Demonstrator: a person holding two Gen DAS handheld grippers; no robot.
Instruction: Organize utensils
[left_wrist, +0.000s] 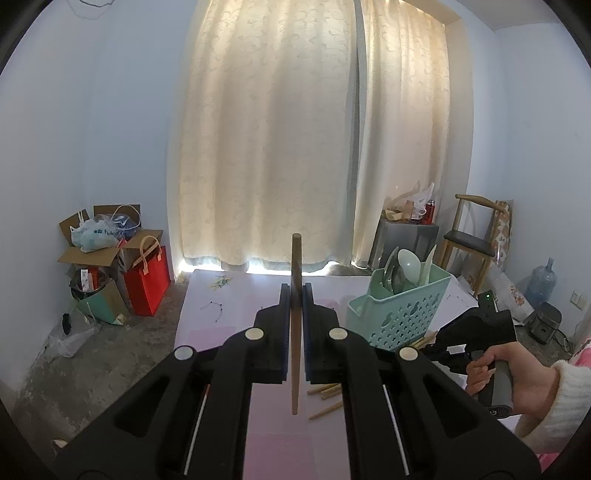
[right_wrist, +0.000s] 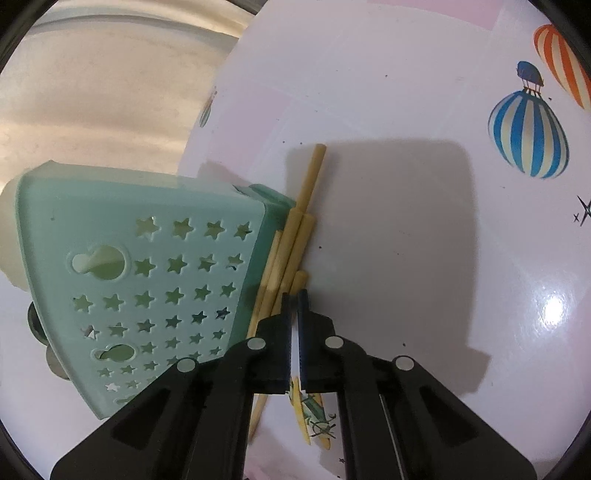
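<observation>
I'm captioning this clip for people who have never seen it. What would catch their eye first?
First, the brown chopstick standing upright, clamped in the left gripper in front of the bright cream curtain. Next, the mint-green utensil basket on the table's right side, holding a pale spoon. Beside its star-punched wall lies a bundle of light wooden chopsticks, with the right gripper shut at their near ends.
</observation>
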